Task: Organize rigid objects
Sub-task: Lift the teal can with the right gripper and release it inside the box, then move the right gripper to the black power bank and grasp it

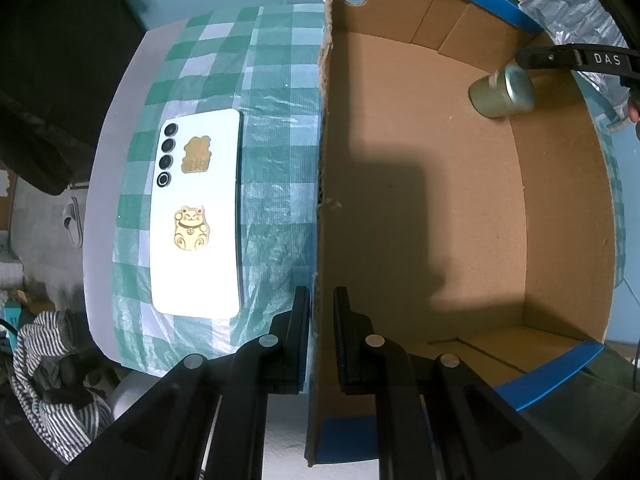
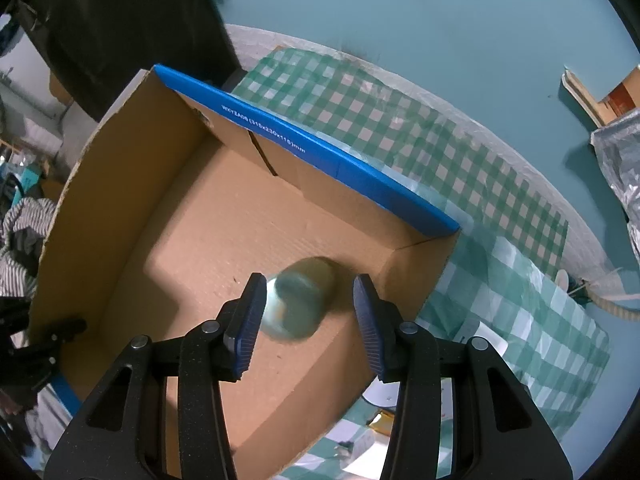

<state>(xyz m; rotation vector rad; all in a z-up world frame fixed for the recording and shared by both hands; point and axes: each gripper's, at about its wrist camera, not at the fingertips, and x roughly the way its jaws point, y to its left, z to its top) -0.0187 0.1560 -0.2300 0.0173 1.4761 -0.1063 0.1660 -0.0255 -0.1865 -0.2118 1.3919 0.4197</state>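
Observation:
An open cardboard box (image 1: 440, 216) with blue edging stands on the green checked cloth. My left gripper (image 1: 321, 294) is shut on the box's left wall, one finger on each side of the cardboard. A small metal can (image 1: 502, 94) lies on its side on the box floor near the far right corner. In the right wrist view the can (image 2: 300, 300) looks blurred, and it lies below my right gripper (image 2: 310, 284). That gripper's blue pads (image 2: 370, 320) stand apart, and the right one is clear of the can. A white phone (image 1: 198, 216) with gold cat stickers lies flat on the cloth, left of the box.
The checked cloth (image 2: 500, 208) runs on to the right of the box (image 2: 192, 240). Small white and gold items (image 2: 384, 400) lie by the box's near right corner. A striped garment (image 1: 44, 364) sits off the table's left edge, and a silver bag (image 2: 620, 152) lies at the far right.

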